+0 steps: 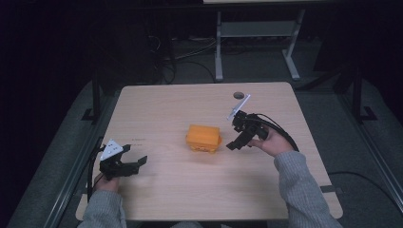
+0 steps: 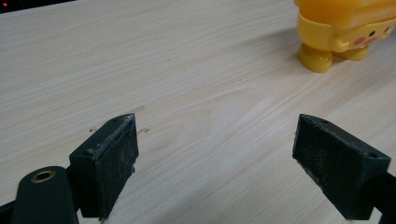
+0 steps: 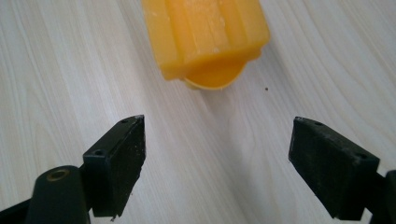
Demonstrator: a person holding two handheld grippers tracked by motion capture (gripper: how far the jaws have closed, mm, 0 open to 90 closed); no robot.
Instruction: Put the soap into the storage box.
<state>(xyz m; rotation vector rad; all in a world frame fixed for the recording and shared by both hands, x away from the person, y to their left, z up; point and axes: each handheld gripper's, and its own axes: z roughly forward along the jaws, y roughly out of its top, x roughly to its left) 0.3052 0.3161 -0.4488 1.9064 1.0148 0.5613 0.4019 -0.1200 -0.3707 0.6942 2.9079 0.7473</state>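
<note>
Both grippers are standing with their jaws spread wide and nothing between them. Nearest the person, the left gripper (image 1: 135, 164) is hovering low over the near left part of the wooden table (image 1: 199, 194), held by a hand (image 1: 105, 183) in a grey sleeve (image 1: 100, 209), its grey three-cornered plate tilting up on top and its jaws pointing toward the middle of the table. In the left gripper view its own two black pads (image 2: 116, 163) are sitting far apart over bare wood grain, and the yellow-orange toy (image 2: 343, 30) is showing well ahead at the upper right, resting on small rounded feet, with a pink cheek and a dark dot eye on its side. Farther in, at the centre of the table, that toy (image 1: 204, 137) is standing alone as a blocky orange shape, touched by neither gripper. Just beside it on the right, the right gripper (image 1: 234, 144) is angling down toward the toy's side from the person's right hand (image 1: 268, 141), jaws equally gaping and apart from the toy. In the right gripper view the toy (image 3: 205, 37) is lying straight ahead beyond the open jaws, centred between them but not yet inside the gap. At the far edge a round grey grommet (image 1: 238, 95) is sitting in the tabletop.
</note>
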